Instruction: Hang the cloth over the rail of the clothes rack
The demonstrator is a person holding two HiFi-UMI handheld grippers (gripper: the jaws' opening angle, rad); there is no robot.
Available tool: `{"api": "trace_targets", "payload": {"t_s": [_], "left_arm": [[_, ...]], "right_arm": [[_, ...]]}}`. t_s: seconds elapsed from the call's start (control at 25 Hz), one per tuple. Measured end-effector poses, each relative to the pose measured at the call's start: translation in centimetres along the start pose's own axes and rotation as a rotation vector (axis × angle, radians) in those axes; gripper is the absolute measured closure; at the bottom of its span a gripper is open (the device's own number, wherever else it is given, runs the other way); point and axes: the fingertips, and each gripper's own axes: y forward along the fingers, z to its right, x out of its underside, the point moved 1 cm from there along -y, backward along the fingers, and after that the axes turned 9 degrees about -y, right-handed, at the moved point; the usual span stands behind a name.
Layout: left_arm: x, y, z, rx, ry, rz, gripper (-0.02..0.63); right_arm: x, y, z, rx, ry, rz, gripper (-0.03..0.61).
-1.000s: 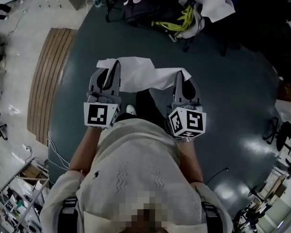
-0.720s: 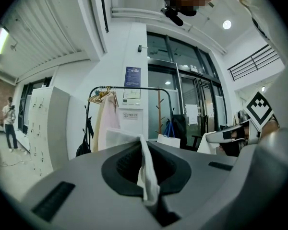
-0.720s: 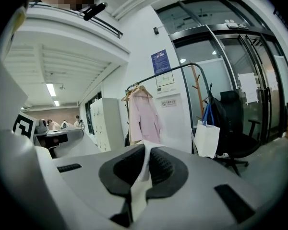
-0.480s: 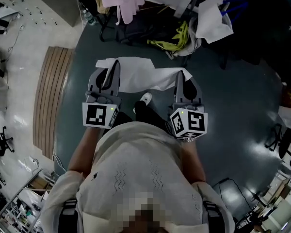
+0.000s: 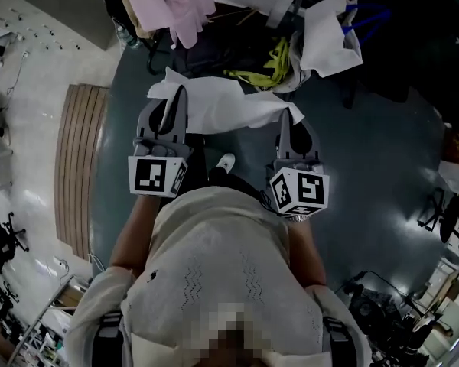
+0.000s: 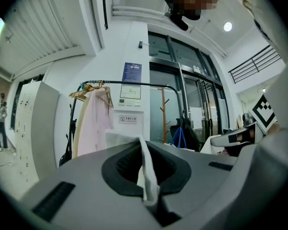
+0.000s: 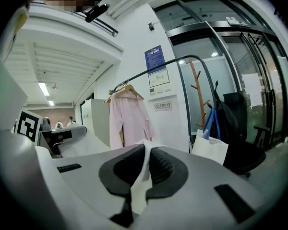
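Both ends of the white cloth (image 5: 222,107) are clenched, one in the left tongs (image 5: 171,107), one in the right tongs (image 5: 289,125). It spans between them, in front of the clothes rack (image 6: 75,128), clear of its rail (image 6: 134,83).

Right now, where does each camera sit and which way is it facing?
Head view: on the head, facing steeply down at the cloth held between left gripper and right gripper; torso, forearms show.
Left gripper view: on that gripper, facing the clothes rack over its shut jaws.
Right gripper view: same, on the other gripper.
Both gripper views share the pink shirt.
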Motion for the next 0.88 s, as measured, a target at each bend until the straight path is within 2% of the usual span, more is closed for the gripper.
{"api": "trace_targets", "payload": {"t_s": [0.2, 0.44, 0.68, 0.88], "left_arm": [[1.7, 6.5, -1.1, 0.061, -0.023, -0.037, 0.598], [2.1, 16.3, -4.3, 0.138, -0.039, -0.071, 0.598], [-0.3, 26.1, -8.0, 0.220, -0.025, -0.060, 0.598], [-2.6, 31.5, -12.1, 0.235, 0.003, -0.033, 0.598]], "right_arm": [[0.7, 4.0, 3.9, 0.097, 0.006, -0.037, 0.555], [-0.8, 11.3, 7.2, 0.175, 0.000, -0.067, 0.555], [-3.8, 19.3, 10.1, 0.263, 0.012, -0.052, 0.555], [-6.3, 24.4, 11.4, 0.304, 0.008, -0.018, 0.555]]}}
